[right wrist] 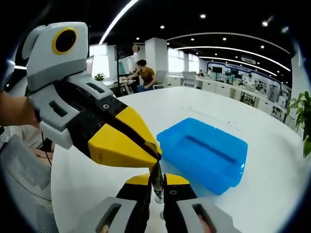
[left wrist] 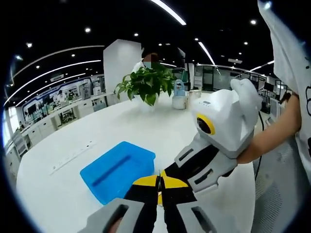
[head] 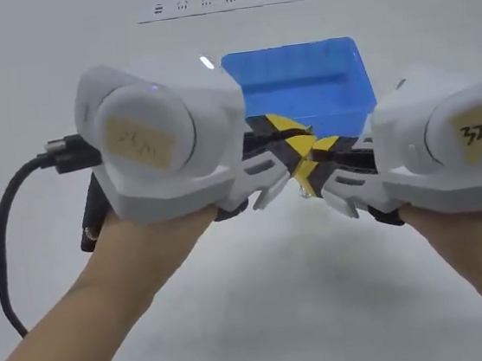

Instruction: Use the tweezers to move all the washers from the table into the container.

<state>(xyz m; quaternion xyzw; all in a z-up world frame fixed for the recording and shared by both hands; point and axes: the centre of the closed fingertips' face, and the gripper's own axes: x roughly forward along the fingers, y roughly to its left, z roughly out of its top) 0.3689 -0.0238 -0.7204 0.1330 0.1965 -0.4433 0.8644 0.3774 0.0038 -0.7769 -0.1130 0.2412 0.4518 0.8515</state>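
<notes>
White desk [head: 265, 317] holds the blue container [head: 296, 52]. The left tool [right wrist: 154, 151] and right tool [right wrist: 156, 180] both pinch the tweezers [right wrist: 156, 167]. One should let go slowly, so they stay straight.

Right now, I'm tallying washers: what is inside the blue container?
The blue container has a bare floor with one dark line. In the head view the fingers cover its near part.
</notes>
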